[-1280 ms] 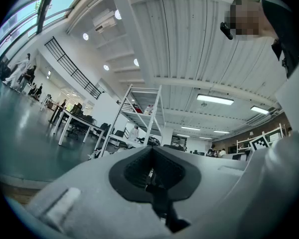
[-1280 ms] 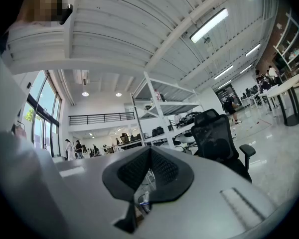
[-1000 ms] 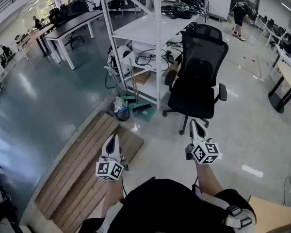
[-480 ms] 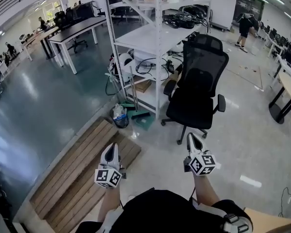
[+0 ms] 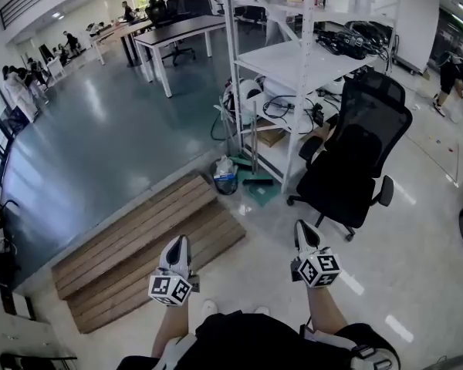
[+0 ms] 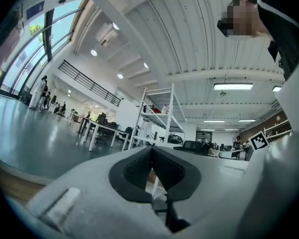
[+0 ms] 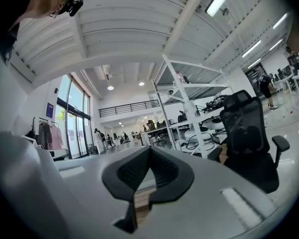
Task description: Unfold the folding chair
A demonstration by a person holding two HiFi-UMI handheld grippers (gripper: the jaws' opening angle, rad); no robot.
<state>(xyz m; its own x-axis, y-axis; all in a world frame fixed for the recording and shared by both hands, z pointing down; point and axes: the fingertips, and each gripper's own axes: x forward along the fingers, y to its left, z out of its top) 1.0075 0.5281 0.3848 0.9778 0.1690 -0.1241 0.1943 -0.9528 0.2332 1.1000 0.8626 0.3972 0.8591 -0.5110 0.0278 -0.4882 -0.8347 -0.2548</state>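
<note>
Our left gripper [image 5: 178, 241] and right gripper [image 5: 302, 227] are clenched on nothing; no folding chair in view.
A slatted wooden platform [image 5: 139, 241] lies ahead, black mesh office chair [image 5: 359, 164] and white metal shelving rack [image 5: 302, 64] beyond; we judge we must first find it.

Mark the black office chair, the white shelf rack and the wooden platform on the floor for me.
black office chair [image 5: 374, 118]: head view, on its mesh backrest.
white shelf rack [image 5: 292, 60]: head view, on the middle shelf board.
wooden platform [image 5: 143, 247]: head view, mid-slats.
</note>
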